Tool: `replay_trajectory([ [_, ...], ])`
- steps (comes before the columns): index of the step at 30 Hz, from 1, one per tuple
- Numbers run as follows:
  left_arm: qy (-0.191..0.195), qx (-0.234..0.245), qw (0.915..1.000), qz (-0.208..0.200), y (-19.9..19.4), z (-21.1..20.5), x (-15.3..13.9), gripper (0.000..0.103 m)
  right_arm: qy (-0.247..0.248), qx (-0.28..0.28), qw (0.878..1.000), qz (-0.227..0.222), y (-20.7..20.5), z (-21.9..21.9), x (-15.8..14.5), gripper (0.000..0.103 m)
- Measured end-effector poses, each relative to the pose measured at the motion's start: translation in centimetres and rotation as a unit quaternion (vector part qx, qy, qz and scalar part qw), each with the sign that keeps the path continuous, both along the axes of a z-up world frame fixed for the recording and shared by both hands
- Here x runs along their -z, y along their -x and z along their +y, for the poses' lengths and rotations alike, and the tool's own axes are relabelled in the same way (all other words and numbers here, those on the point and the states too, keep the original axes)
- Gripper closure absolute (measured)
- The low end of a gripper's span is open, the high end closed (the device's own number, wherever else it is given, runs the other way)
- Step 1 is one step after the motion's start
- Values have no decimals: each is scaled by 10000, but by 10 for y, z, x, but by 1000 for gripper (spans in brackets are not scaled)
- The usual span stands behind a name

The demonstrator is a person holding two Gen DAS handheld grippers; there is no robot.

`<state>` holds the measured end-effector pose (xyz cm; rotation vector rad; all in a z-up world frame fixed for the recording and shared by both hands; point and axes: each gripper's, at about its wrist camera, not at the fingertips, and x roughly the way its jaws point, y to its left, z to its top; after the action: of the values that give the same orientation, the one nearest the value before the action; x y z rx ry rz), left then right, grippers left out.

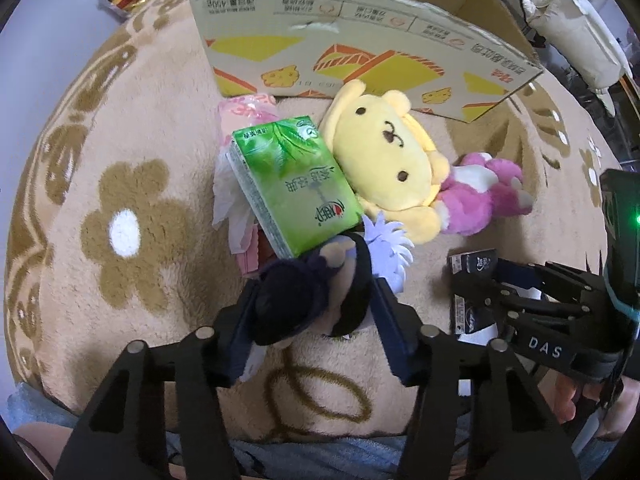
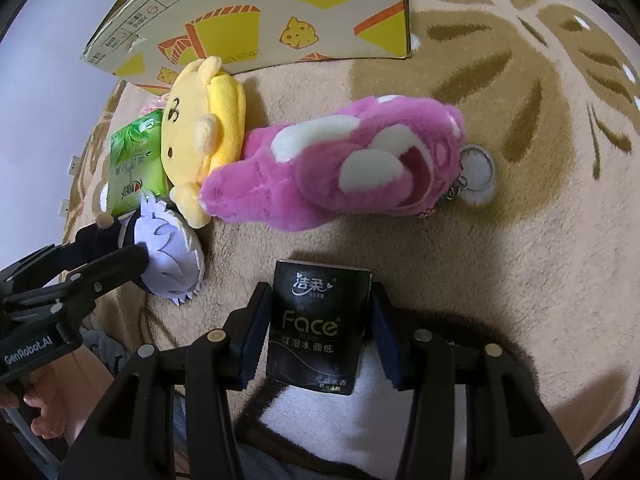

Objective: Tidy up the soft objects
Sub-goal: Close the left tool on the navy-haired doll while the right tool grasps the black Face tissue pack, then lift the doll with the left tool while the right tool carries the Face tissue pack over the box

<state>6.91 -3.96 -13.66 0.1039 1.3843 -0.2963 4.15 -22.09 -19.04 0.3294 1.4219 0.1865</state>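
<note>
The left claw (image 1: 316, 312) is pinching a small dark doll (image 1: 308, 292) with black clothes and pale spiky hair; both fingers press on its body from the two sides. In the right wrist view the same doll (image 2: 168, 256) is seen between the fingers of the left claw, at the left of the black pack.

The right claw (image 2: 316, 328) is pinching a black tissue pack (image 2: 316, 328) with the word "Face" on it. The fingers (image 2: 252, 336) touch its two long sides, and the pack stands almost upright above the rug (image 2: 480, 280).

The landmark is the cardboard box (image 1: 360, 40), which stands open at the far side of the beige flower rug (image 1: 120, 200). Just in front of the box lies a yellow plush dog (image 1: 384, 152), its ear close to the box wall. A green tissue pack (image 1: 292, 184) leans against the dog, on the side away from the pink bear, and its near corner touches the doll. Under the green pack there is white tissue paper (image 1: 228, 196) and a pink packet (image 1: 248, 108) that reaches almost to the box. The pink plush bear (image 2: 340, 160) lies beside the dog, touching it, further from the box. A metal key ring (image 2: 478, 172) is attached at the end of the bear that is away from the dog.
</note>
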Motion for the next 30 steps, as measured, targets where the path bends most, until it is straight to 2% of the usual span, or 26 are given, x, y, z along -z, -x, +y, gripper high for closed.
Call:
replay_trajectory([
  [2, 0, 41, 10000, -76, 5, -1, -3, 55, -3, 23, 10000, -29, 2, 1, -2, 52],
  [3, 6, 44, 9999, -95, 7, -1, -4, 60, 9, 36, 10000, -70, 3, 0, -4, 52],
  [4, 19, 50, 9999, -108, 7, 2, -7, 80, 21, 47, 9999, -105, 4, -1, -6, 52],
  [5, 42, 58, 9999, -132, 7, 3, -9, 77, 32, 57, 9999, -143, 5, -1, -8, 52],
  [8, 35, 40, 9995, -314, 8, 7, -18, 77, 25, 66, 9996, -284, 7, -1, -14, 53],
  [12, 45, 108, 9994, -321, 10, 11, -17, 78, -19, 27, 9988, -494, 8, 1, -24, 53],
  [22, 152, 180, 9986, -481, 16, 8, -27, 78, -76, 98, 9980, -625, 9, -9, -32, 53],
  [26, 137, 122, 9969, -768, 21, 11, -41, 77, -121, 115, 9959, -889, 14, -15, -45, 54],
  [30, -6, -49, 9912, -1321, 33, 14, -62, 77, -208, 144, 9902, -1372, 19, -16, -65, 54],
])
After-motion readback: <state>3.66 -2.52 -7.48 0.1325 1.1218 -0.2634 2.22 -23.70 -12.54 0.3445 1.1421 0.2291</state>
